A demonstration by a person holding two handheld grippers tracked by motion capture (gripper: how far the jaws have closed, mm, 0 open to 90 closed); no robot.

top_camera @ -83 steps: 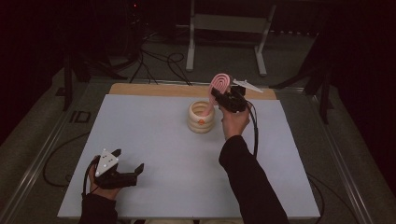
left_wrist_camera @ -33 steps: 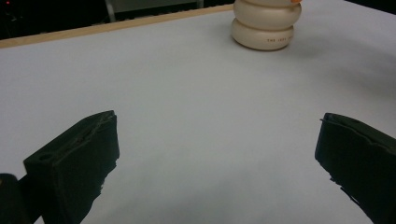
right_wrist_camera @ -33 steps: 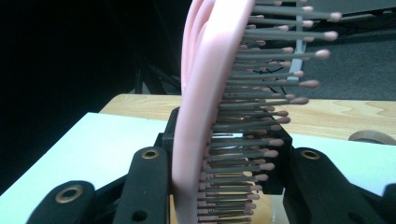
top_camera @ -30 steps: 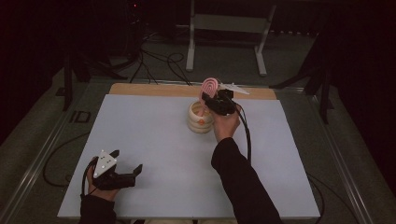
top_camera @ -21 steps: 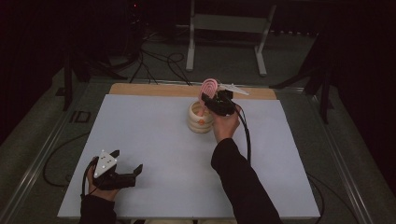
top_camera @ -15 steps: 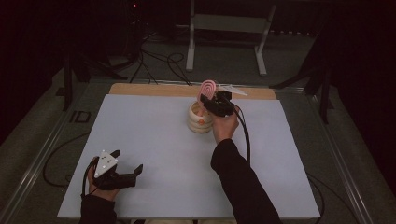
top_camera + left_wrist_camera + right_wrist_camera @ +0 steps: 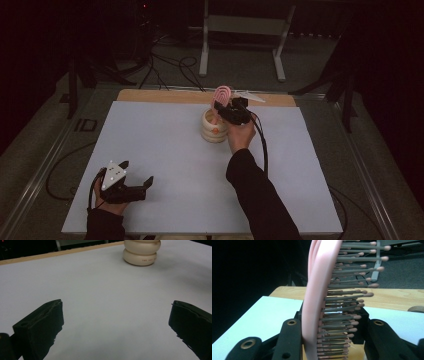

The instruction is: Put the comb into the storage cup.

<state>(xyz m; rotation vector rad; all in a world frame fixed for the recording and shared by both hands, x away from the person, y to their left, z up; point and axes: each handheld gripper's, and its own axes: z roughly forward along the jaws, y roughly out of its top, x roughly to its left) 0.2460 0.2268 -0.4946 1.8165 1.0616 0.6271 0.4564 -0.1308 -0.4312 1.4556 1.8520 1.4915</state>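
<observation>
We see the right hand-held gripper (image 7: 227, 106) raised at the far side of the table (image 7: 165, 150), its jaws clamped on a pink hairbrush (image 7: 221, 95) that stands nearly upright between them. In the right gripper view the hairbrush (image 7: 317, 297) rises from between the two black jaws, its pink back turned to one jaw and its grey bristles with pink tips pointing toward the other. Just below and beside this hand-held gripper sits a cream ribbed holder (image 7: 213, 128), and the lower end of the hairbrush sits at its mouth; we cannot tell whether it touches the rim. The left hand-held gripper (image 7: 131, 180) rests low at the near edge of the table, well apart from the holder, with its jaws spread wide and nothing between them. From the left gripper view the holder (image 7: 141, 253) stands far ahead of the open jaws, and we can make out a short line of small dark print on its lower ring, too fine to read. A wooden strip (image 7: 165, 96) borders the table beyond the holder.
</observation>
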